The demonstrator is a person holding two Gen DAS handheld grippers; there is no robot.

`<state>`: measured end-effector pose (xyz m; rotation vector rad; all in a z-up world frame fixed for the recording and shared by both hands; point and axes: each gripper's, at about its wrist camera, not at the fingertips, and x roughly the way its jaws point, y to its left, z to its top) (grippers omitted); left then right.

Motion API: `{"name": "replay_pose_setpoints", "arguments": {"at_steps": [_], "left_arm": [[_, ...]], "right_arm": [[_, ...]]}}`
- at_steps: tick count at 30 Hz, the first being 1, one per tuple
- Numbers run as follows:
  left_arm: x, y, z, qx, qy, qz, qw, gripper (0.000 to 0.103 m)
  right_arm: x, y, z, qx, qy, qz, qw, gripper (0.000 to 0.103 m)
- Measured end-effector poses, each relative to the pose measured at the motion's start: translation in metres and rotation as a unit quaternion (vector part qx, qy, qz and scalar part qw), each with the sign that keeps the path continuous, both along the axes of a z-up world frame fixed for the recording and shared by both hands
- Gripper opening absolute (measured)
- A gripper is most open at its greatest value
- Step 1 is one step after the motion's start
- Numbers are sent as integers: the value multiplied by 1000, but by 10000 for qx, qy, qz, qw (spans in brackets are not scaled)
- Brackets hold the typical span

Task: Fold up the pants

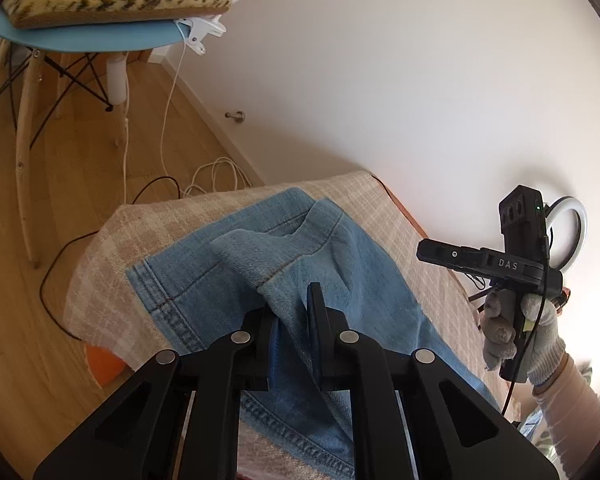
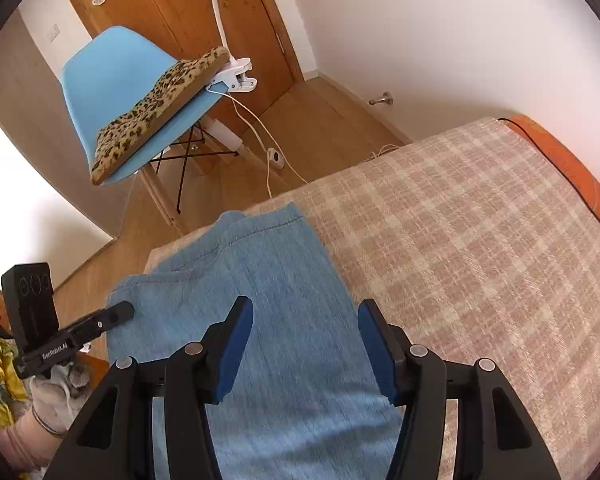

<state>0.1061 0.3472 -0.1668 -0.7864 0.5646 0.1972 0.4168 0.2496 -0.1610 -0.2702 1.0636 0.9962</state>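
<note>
While the left gripper (image 1: 294, 316) jaws pinch the pants (image 1: 332, 264), the right gripper (image 2: 306, 340) jaws seemingly hover released.

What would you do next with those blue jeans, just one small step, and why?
Probably carry the left tool across to lay its pinched fold flat. It is shut on a raised ridge of the jeans, which are bunched on the checked blanket. The right tool hangs open above smooth denim, holding nothing, so it might then press the fold down.

Both wrist views close over pants (image 1: 300, 264)
</note>
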Motion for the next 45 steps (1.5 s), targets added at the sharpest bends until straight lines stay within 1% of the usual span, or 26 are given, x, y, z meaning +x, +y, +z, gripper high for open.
{"name": "replay_pose_setpoints", "arguments": {"at_steps": [1, 3, 6, 8, 9, 10, 11, 12, 14, 16, 19, 21, 23, 26, 28, 30, 31, 34, 37, 40, 43, 45], "left_arm": [[-2, 1, 1, 12, -31, 13, 10000, 9], [-2, 2, 0, -71, -72, -7, 9999, 9], [2, 3, -3, -75, -43, -80, 9999, 9], [5, 4, -6, -166, -53, -160, 9997, 9], [6, 5, -7, -183, -25, -125, 9998, 10], [8, 6, -9, -216, 6, -98, 9997, 10], [10, 7, -11, -255, 17, -93, 9996, 10], [12, 7, -12, -260, 18, -66, 9996, 10], [13, 7, -14, -212, 24, 10, 9998, 10], [12, 5, -15, -175, -23, 1, 9998, 4], [3, 3, -11, -111, -127, 39, 9998, 3], [-7, 8, -9, -175, -224, 142, 9995, 3], [-15, 14, -9, -278, -278, 204, 9990, 3], [-25, 20, -10, -204, -242, 276, 9991, 3], [-29, 24, -13, -145, -186, 336, 9992, 3], [-28, 31, -20, -224, -115, 400, 9989, 3], [-27, 33, -24, -259, -71, 398, 9988, 3], [-22, 36, -33, -275, 64, 369, 9989, 3], [-20, 33, -36, -201, 158, 333, 9991, 3], [-17, 31, -32, 1, 253, 318, 9992, 3], [-17, 31, -29, 120, 358, 322, 9988, 7], [-18, 31, -27, 140, 405, 279, 9987, 7]], "right_arm": [[7, 8, -5, 36, 116, -3, 9999, 57], [19, 22, -13, 30, 203, -34, 9998, 57], [28, 41, -27, 17, 425, 30, 9991, 57], [30, 49, -36, -24, 529, 66, 9986, 57], [30, 53, -40, -29, 586, 88, 9982, 56], [31, 55, -44, -19, 663, 112, 9977, 51], [30, 58, -47, 17, 743, 124, 9972, 36], [29, 60, -49, 55, 786, 122, 9968, 31], [25, 62, -50, 85, 685, 100, 9976, 14], [15, 59, -43, 73, 400, 149, 9991, 8], [3, 52, -23, 243, 114, 122, 9996, 5], [-7, 51, -6, 379, -16, 169, 9991, 4], [-18, 55, 9, 395, -265, 298, 9984, 4], [-27, 69, 25, 375, -454, 444, 9973, 4], [-32, 82, 28, 273, -646, 546, 9960, 4], [-32, 95, 24, 111, -816, 592, 9948, 4], [-30, 98, 19, 41, -824, 538, 9951, 4], [-22, 105, 0, -167, -755, 400, 9962, 4], [-17, 107, -18, -342, -711, 323, 9964, 4], [-15, 104, -26, -400, -781, 202, 9959, 14], [-14, 97, -21, -332, -805, -1, 9962, 34], [-16, 88, -12, -251, -890, -94, 9957, 36]]}}
